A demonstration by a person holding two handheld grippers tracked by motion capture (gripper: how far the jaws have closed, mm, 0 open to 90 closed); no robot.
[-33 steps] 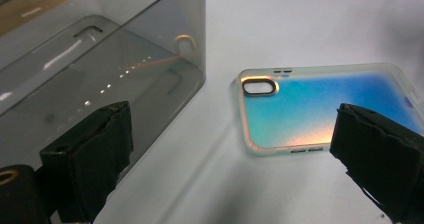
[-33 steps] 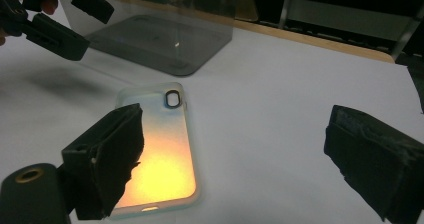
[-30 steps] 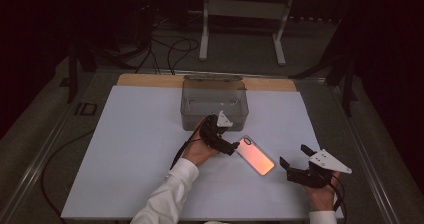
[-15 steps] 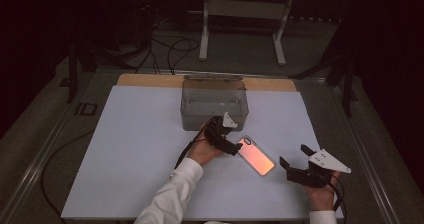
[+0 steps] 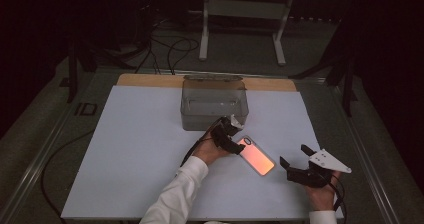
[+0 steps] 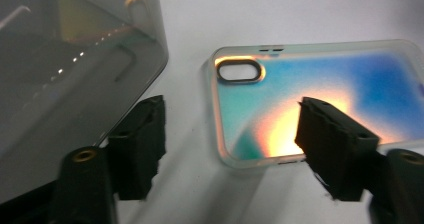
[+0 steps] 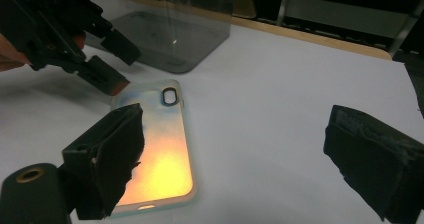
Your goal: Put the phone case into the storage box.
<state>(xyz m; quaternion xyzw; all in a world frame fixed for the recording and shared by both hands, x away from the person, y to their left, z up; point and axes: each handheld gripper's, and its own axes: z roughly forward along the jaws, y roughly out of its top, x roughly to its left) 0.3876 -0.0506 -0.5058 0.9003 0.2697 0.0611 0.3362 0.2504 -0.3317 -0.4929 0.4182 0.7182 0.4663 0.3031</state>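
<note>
Scene dim; in high view, left gripper [image 5: 233, 135] jaws partly hidden behind own body, contact with case [image 5: 256, 155] hard to judge. In left gripper view, far end of case cut off at frame edge, box [image 6: 75, 74] cut off at top and left.

Left gripper: jaws apart, just been closing, one jaw over near end of case, the other on bare table [image 6: 310, 14] between case and box; pads not seen pressing on case. Right gripper [image 5: 300, 165]: jaws wide apart, nothing between, clear of case.

Left hand [image 5: 210, 151]: at camera-hole end of case, gripper pointing toward it, white sleeve [image 5: 175, 196] trailing toward near table edge. Right hand [image 5: 320, 196]: past other end of case, near table edge.

Case: flat on table, just in front of box, between both grippers.
</note>
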